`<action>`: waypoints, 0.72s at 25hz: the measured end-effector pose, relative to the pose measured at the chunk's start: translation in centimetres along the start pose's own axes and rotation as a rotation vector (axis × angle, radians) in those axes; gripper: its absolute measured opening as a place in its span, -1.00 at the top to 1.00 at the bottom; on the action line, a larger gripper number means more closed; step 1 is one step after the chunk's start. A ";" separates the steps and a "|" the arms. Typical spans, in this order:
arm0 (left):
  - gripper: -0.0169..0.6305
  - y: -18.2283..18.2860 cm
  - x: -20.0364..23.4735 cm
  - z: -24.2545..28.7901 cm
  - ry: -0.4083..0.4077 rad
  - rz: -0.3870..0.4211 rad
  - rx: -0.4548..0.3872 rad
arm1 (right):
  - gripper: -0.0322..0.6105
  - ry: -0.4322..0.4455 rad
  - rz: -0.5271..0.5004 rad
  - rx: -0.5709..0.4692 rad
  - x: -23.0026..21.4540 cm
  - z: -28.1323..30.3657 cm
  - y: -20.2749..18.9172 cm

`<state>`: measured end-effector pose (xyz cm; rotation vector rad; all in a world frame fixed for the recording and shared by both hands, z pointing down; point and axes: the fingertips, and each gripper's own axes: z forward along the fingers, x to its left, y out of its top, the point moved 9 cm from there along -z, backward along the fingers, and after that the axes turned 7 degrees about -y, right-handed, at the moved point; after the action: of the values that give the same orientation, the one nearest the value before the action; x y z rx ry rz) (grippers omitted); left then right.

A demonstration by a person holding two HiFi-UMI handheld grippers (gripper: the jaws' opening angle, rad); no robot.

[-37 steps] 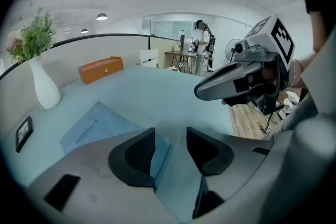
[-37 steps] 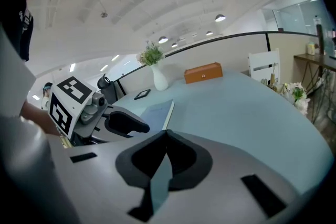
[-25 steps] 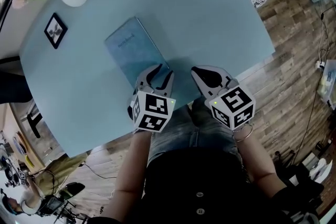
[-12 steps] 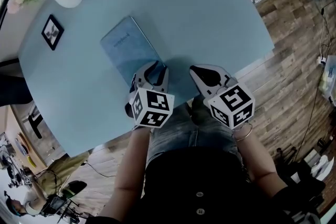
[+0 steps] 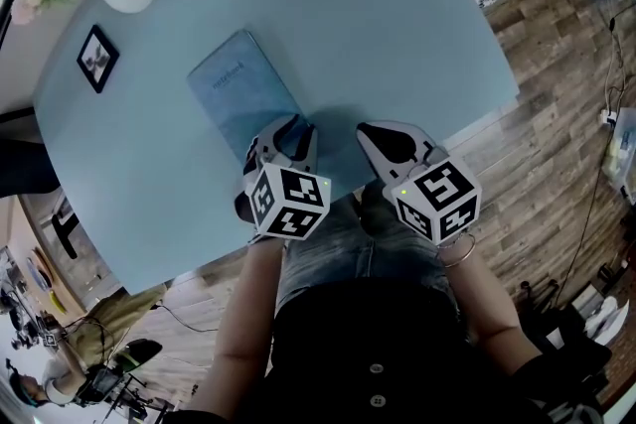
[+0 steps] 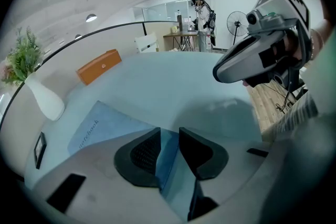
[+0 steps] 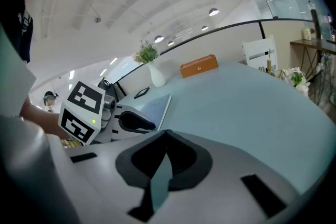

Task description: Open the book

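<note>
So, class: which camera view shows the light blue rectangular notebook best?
The head view: the light blue rectangular notebook lies nearly whole, seen from above. The left gripper view shows its cover slanted, the near corner partly hidden; the right gripper view shows only a thin foreshortened sliver.

The left tongs [image 6: 169, 150], slightly apart, have just been closing; a corner of the blue book [image 6: 102, 126] lies between them on the worktop [image 6: 199, 86].

head: steeply down | gripper views: low, close | shared: book [image 5: 238, 89], table [image 5: 397, 35]
</note>
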<state>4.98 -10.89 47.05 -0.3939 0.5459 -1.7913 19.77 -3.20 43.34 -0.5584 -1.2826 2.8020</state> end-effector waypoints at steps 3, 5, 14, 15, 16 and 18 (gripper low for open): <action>0.66 0.1 0.0 0.0 0.000 -0.009 0.001 | 0.90 0.010 -0.005 0.000 0.1 0.1 0.1; 0.66 0.0 0.0 -0.1 -0.003 -0.022 -0.003 | 0.90 0.021 -0.015 0.004 0.3 0.2 0.2; 0.84 0.2 -0.3 -0.4 -0.014 -0.086 -0.028 | 0.90 0.045 -0.045 0.001 -0.1 0.4 0.8; 0.85 0.2 -0.4 -0.5 -0.012 -0.097 -0.034 | 0.90 0.050 -0.051 0.000 -0.1 0.4 1.0; 0.86 0.2 -0.4 -0.6 -0.010 -0.105 -0.039 | 0.90 0.054 -0.057 0.000 0.0 0.4 1.1; 0.88 0.3 -0.5 -0.9 -0.011 -0.115 -0.046 | 0.90 0.064 -0.068 -0.001 0.1 0.4 1.4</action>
<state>4.87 -10.38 46.18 -0.4744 0.5671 -1.8888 19.69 -4.40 42.56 -0.5875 -1.2662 2.7056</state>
